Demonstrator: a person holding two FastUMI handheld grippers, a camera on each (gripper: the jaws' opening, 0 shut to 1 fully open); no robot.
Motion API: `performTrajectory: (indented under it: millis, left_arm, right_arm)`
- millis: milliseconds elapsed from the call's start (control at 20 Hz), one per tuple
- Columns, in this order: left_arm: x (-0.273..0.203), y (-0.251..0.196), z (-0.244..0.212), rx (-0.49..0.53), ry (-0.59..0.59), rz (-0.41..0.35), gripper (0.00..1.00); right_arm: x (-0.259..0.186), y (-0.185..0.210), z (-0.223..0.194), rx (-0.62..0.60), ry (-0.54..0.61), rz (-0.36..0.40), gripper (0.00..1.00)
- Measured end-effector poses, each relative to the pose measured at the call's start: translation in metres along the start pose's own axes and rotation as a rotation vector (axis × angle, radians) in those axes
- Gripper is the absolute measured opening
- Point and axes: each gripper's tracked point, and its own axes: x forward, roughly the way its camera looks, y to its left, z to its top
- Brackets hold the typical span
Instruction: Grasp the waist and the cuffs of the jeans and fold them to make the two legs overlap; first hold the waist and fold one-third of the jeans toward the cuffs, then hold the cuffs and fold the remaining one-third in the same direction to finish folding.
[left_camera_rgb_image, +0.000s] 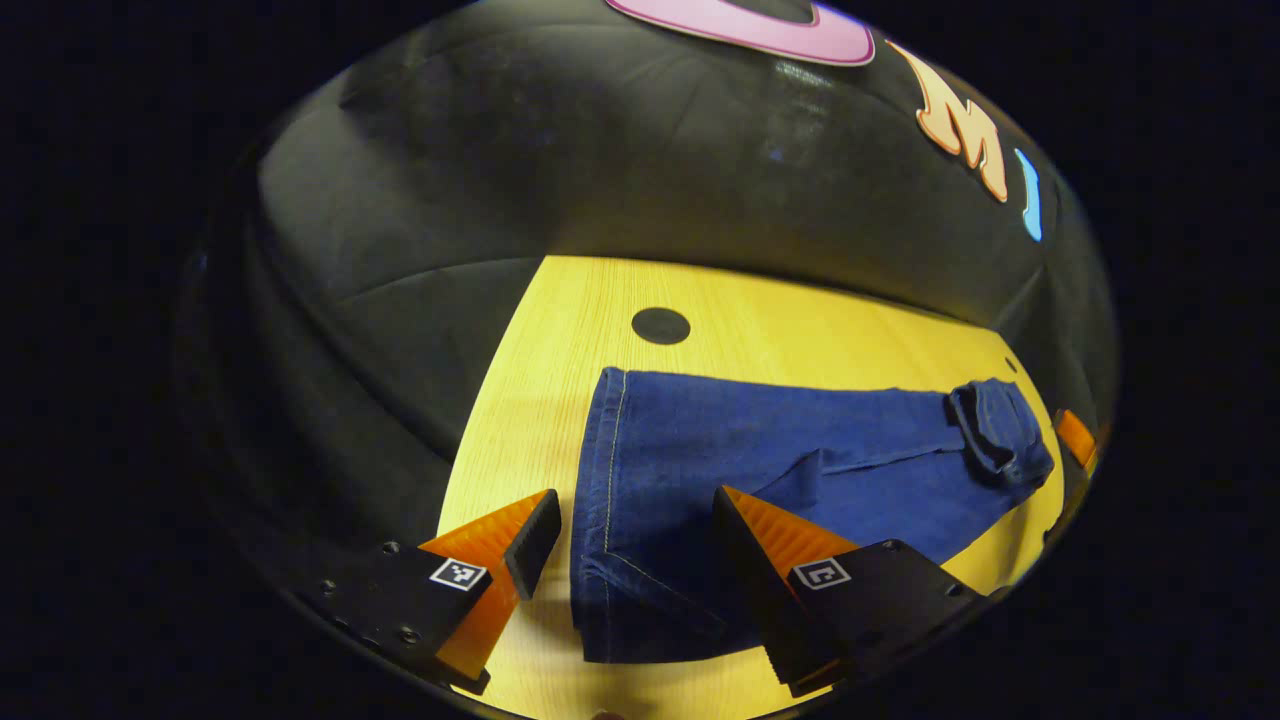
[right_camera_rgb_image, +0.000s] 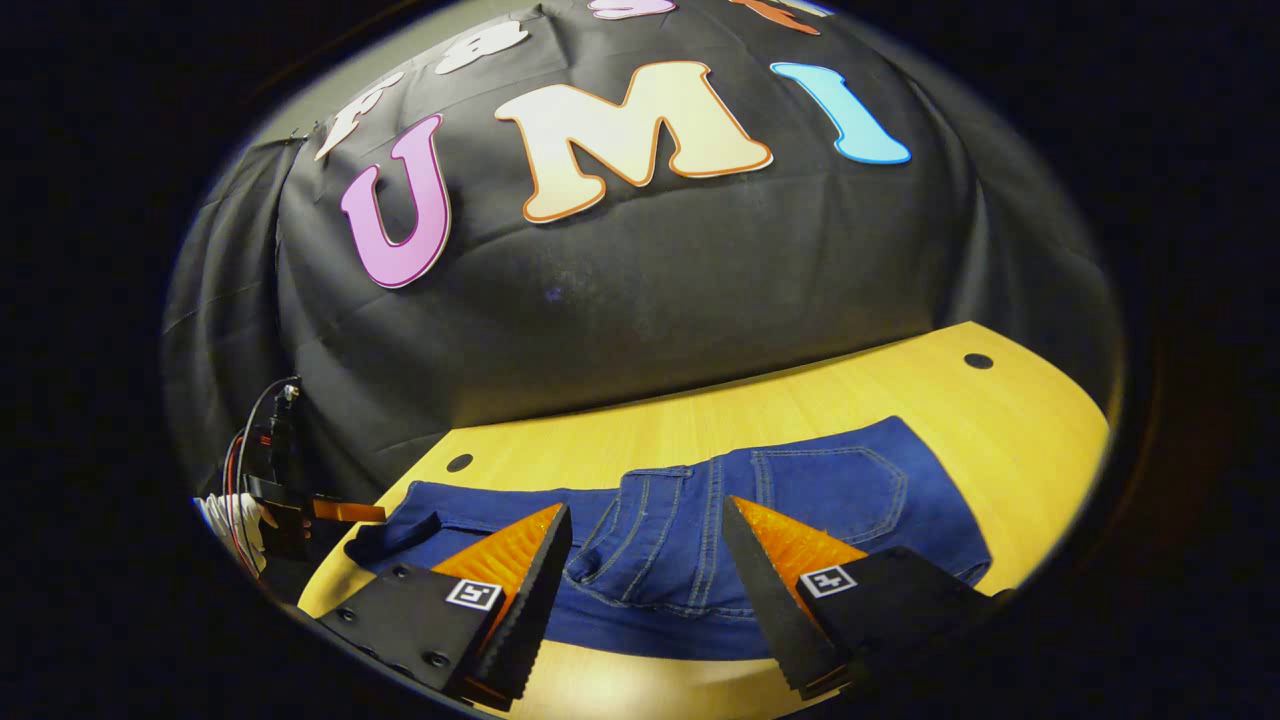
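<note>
Blue jeans lie lengthwise on the yellow wooden table. In the left gripper view the stitched cuff hem is nearest and the bunched waist is at the far right. My left gripper is open, its fingers straddling the cuff end, with nothing pinched. In the right gripper view the waist end of the jeans is nearest, a back pocket facing up. My right gripper is open over the waist, holding nothing. Farther off, the left gripper hangs by the cuff end.
Black cloth walls close in the table's far side and left end. Round dark holes sit in the tabletop. A hand and wires show at the far left of the right gripper view. Bare wood surrounds the jeans.
</note>
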Motion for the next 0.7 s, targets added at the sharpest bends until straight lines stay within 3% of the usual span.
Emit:
performTrajectory:
  millis: [400, 450, 500, 700]
  left_arm:
    - [0.011, -0.004, -0.013, 0.080, 0.061, -0.012, 0.96]
    - [0.010, -0.007, -0.014, 0.077, 0.057, -0.019, 0.87]
    - [0.010, -0.011, -0.014, 0.079, 0.047, -0.033, 0.83]
    - [0.010, -0.029, -0.013, 0.042, 0.011, -0.085, 0.23]
  right_arm:
    - [0.003, -0.014, -0.004, -0.033, -0.002, -0.046, 0.90]
    - [0.004, -0.015, -0.006, -0.027, 0.006, -0.049, 0.90]
    - [0.006, -0.015, -0.007, -0.024, 0.009, -0.049, 0.90]
    - [0.008, -0.017, -0.009, -0.025, 0.014, -0.050, 0.90]
